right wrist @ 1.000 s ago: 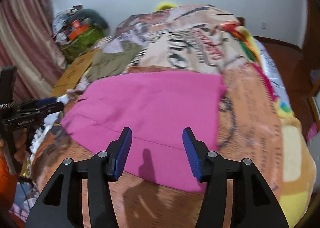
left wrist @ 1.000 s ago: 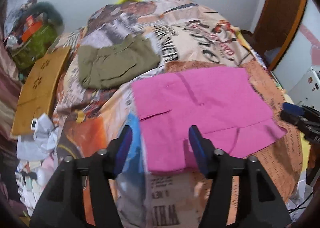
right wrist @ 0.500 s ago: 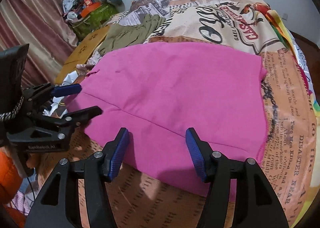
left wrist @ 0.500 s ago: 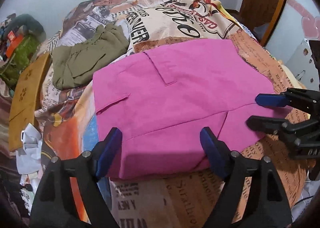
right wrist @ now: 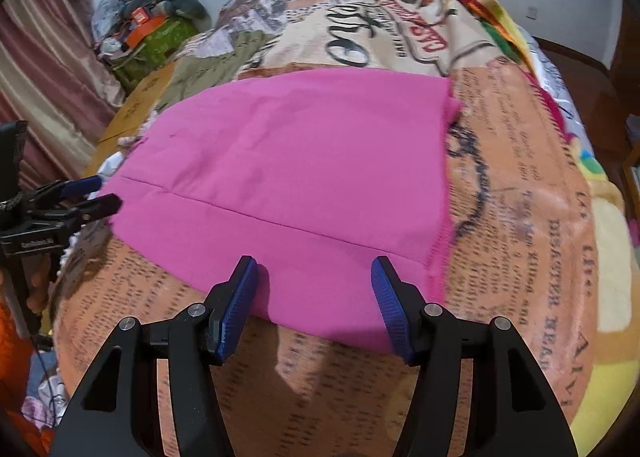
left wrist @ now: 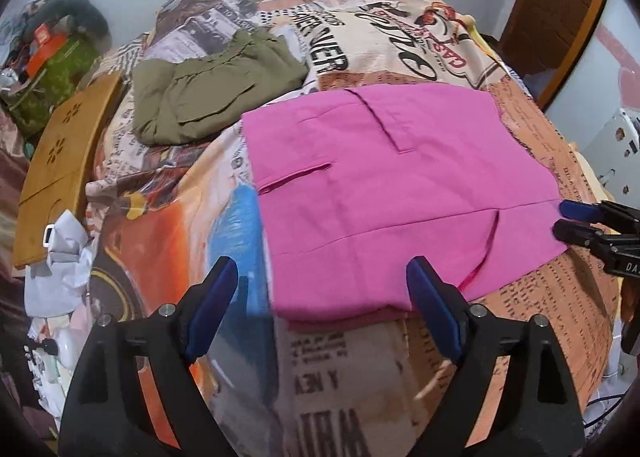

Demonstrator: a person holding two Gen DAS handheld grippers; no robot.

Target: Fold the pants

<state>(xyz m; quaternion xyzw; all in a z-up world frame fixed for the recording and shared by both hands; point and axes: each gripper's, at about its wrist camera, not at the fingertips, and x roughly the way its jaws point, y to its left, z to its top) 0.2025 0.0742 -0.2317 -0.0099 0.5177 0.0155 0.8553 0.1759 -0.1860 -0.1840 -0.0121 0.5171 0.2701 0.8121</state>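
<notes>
On the bed cover (left wrist: 400,29), printed like old newspapers, the pink pants (left wrist: 384,193) lie flat and already folded into a wide rectangle, with olive-green clothes (left wrist: 208,97) just beyond their far left corner. The long axis of the pants runs from left to right across both views, so each gripper faces one end of the near long edge. The left gripper (left wrist: 324,309) hovers with its jaws spread wide over the near left corner of the pants, not touching the cloth as far as I can tell. The right gripper (right wrist: 314,305) is also wide open, and it stands at the near edge of the pants toward their right end, holding nothing. Neither one is clearly nearer. I judge the next move is to pinch this near edge at both ends
</notes>
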